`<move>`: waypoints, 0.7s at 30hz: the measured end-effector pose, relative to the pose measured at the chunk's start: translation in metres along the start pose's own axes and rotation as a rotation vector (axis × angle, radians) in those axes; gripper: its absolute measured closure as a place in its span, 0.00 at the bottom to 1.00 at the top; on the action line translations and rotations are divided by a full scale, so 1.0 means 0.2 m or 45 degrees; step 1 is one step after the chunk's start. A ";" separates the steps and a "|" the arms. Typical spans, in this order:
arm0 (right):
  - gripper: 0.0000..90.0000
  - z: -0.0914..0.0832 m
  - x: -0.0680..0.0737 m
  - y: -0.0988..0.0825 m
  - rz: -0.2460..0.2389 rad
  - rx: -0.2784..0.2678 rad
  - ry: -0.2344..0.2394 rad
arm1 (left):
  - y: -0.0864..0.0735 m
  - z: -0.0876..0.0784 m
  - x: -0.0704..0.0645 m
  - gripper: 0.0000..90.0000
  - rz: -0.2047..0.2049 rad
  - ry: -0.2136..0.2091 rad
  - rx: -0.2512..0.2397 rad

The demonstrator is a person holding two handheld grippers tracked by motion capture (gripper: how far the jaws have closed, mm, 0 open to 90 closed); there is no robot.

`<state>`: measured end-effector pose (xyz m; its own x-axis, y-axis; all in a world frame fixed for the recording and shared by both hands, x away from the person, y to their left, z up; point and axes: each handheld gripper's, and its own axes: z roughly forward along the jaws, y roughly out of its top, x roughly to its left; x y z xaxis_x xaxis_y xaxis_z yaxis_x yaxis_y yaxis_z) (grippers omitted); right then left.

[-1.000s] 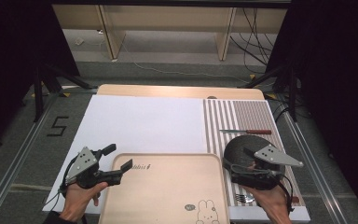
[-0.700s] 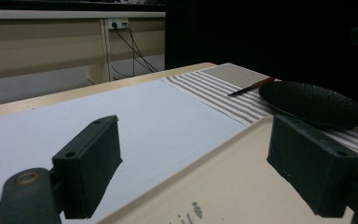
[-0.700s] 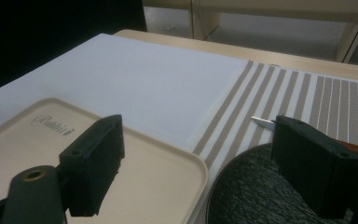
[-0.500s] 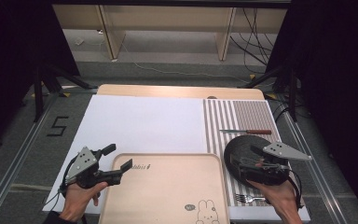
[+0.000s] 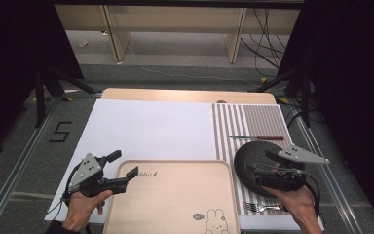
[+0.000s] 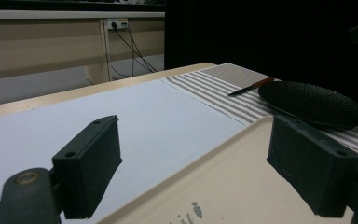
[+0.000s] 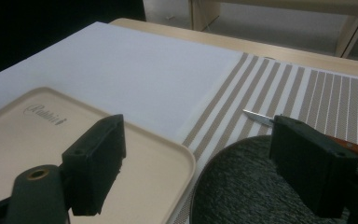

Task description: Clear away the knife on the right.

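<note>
left gripper wide open over tray corner | right gripper agape (empty) above plate

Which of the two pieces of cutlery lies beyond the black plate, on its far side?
The knife, with its reddish-brown handle, lies beyond the black plate on the striped mat. The fork lies on the near side, by the right hand.
</note>
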<state>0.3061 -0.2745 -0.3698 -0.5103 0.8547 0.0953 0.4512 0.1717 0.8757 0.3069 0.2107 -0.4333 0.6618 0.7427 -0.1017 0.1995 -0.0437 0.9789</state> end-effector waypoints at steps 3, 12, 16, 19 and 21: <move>0.22 -0.02 -0.01 0.01 -0.019 0.067 -0.005 | 0.00 0.00 0.00 0.18 0.003 0.011 0.012; 0.23 -0.06 -0.07 0.02 -0.042 0.109 -0.035 | 0.00 -0.01 0.00 0.18 0.004 0.013 0.011; 0.24 -0.06 -0.11 0.01 -0.056 0.124 -0.060 | 0.00 0.00 0.00 0.18 0.007 0.003 0.001; 0.25 -0.07 -0.13 0.01 -0.069 0.153 -0.085 | 0.00 0.00 0.00 0.18 0.014 0.012 0.018; 0.26 -0.07 -0.14 0.01 -0.050 0.170 -0.081 | 0.00 0.00 0.00 0.18 0.014 0.012 0.017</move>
<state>0.3117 -0.3053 -0.3633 -0.4840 0.8746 0.0283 0.5274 0.2657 0.8070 0.3061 0.2110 -0.4329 0.6570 0.7486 -0.0894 0.2020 -0.0606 0.9775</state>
